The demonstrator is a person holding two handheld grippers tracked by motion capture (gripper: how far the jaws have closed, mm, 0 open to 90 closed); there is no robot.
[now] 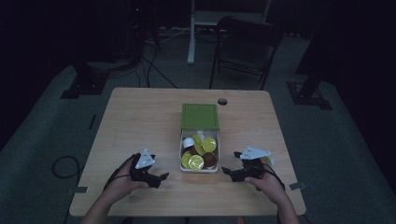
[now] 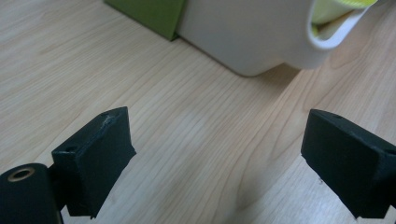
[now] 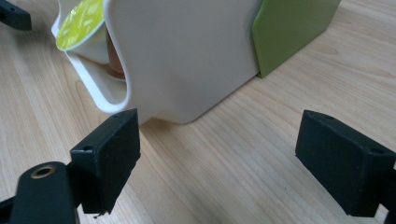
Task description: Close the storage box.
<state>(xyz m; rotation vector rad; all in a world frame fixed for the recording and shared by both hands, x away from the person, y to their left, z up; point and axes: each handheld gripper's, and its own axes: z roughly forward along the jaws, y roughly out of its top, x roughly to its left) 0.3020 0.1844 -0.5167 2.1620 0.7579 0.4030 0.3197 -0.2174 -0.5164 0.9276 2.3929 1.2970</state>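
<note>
Wooden table (image 1: pixel 140 116) carries a white box (image 1: pixel 183 154) of yellow-lidded capsules (image 1: pixel 196 162) with a green lid section (image 1: pixel 200 116) behind. Your left gripper (image 1: pixel 161 177) and right gripper (image 1: pixel 227 171) flank the box, jaws wide, holding nothing, resting near it.

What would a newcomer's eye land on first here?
The white box at the table's middle, packed with yellow-lidded cups, its green lid lying behind it. Then the left gripper and right gripper, both open, resting on the table on either side of the box.
</note>
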